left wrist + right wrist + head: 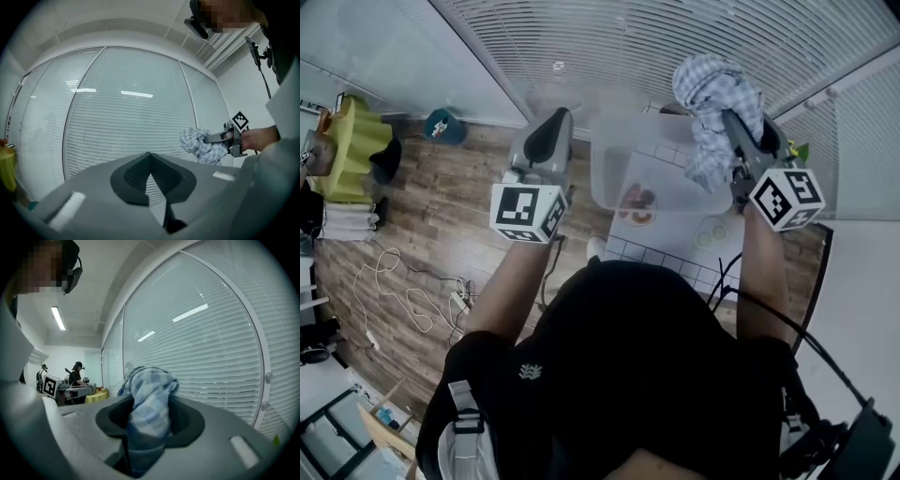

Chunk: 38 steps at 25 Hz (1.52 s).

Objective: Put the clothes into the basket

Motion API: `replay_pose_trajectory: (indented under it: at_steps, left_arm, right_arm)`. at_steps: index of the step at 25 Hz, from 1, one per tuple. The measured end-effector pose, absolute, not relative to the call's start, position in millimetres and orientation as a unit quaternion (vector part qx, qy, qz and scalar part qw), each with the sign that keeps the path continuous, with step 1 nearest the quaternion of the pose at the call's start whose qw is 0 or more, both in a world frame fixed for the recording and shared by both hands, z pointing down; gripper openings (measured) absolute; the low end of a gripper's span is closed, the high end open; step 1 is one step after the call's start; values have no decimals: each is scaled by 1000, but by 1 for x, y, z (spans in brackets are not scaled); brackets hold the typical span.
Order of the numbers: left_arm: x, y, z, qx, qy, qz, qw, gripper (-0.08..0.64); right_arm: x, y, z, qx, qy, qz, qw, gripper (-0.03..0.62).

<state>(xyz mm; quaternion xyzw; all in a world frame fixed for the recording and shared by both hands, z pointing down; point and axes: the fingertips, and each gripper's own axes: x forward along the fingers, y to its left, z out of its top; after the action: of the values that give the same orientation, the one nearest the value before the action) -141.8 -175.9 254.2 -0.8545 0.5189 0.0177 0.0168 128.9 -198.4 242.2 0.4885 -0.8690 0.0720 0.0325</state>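
Observation:
A blue-and-white checked cloth (712,94) hangs bunched in the air above the far right corner of a clear plastic basket (602,173). My right gripper (729,120) is shut on the cloth (151,394), which fills the gap between its pads and spills over the tips. My left gripper (553,120) is held level to the left of the basket, shut with nothing in it; its tips (150,155) meet. In the left gripper view the cloth (198,144) and the right gripper (219,137) show off to the right. I cannot see into the basket clearly.
The basket stands on a table with a white grid-patterned cover (670,258) against slatted window blinds (675,37). To the left lie wooden floor with white cables (398,291), a yellow-green seat (352,150) and a teal object (445,127). Other people (77,373) stand far off.

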Motion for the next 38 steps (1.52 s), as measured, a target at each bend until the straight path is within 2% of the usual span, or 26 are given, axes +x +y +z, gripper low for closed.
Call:
replay_pose_trajectory:
  at_steps: [17, 26, 38]
  left_arm:
    - [-149, -183, 303, -858, 513, -21, -13, 8]
    - [-148, -193, 319, -860, 509, -36, -9, 8]
    - [-150, -200, 357, -856, 512, -51, -45, 8]
  right_arm:
    - [97, -206, 346, 464, -873, 131, 76, 170]
    - [81, -207, 396, 441, -878, 140, 122, 172]
    - [80, -201, 454, 436, -865, 187, 164, 176]
